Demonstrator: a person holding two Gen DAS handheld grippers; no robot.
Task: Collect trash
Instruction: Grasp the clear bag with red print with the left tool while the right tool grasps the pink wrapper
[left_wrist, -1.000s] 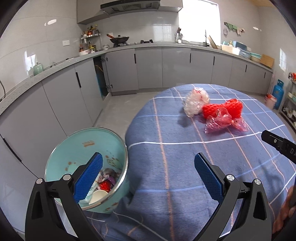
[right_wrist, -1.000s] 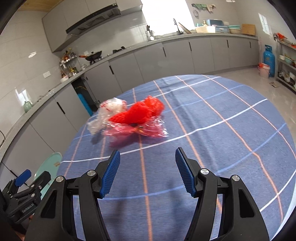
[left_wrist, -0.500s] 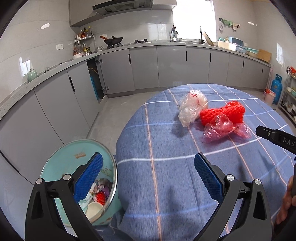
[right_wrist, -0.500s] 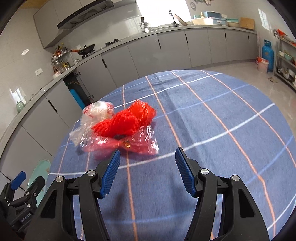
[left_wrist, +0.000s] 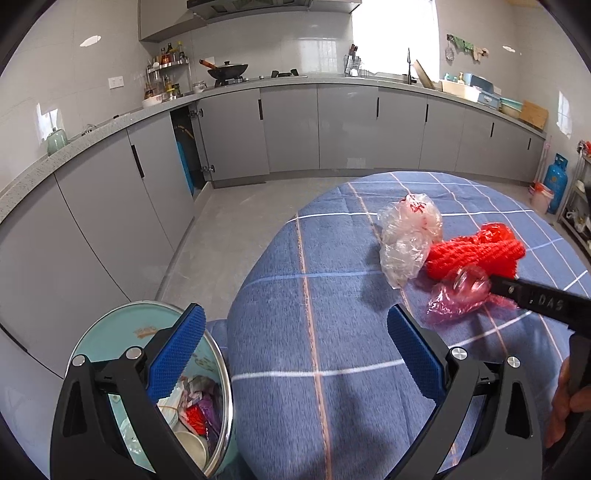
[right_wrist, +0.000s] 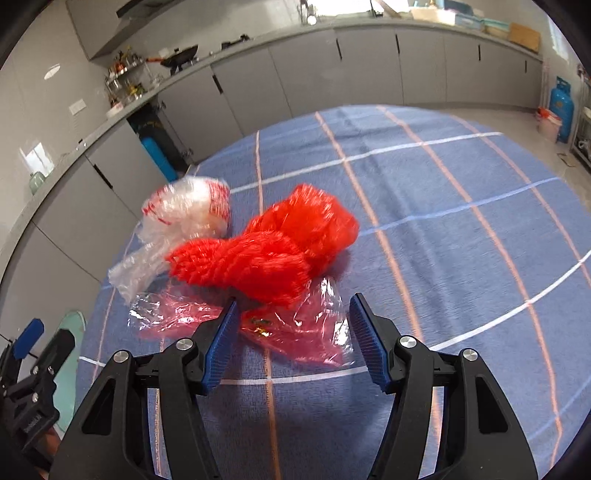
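Three pieces of trash lie together on the blue checked tablecloth (right_wrist: 461, 236): a clear plastic bag with red print (right_wrist: 184, 214), a red mesh net (right_wrist: 266, 251) and a pink transparent wrapper (right_wrist: 295, 328). My right gripper (right_wrist: 291, 339) is open, its pads on either side of the pink wrapper's near part. In the left wrist view the bag (left_wrist: 410, 236), net (left_wrist: 476, 254) and wrapper (left_wrist: 458, 295) lie at the right. My left gripper (left_wrist: 291, 354) is open and empty, over the table's left edge, above a teal trash bin (left_wrist: 110, 347) holding scraps.
The bin stands on the floor by the table's left side. Grey kitchen cabinets (left_wrist: 288, 129) and a counter run along the far walls. A blue gas cylinder (right_wrist: 561, 107) stands at the far right. The right gripper's arm (left_wrist: 543, 302) crosses the left wrist view.
My right gripper has moved forward to the trash pile, so its pads now flank the pink wrapper. My left gripper has shifted left and back slightly, staying open over the bin.
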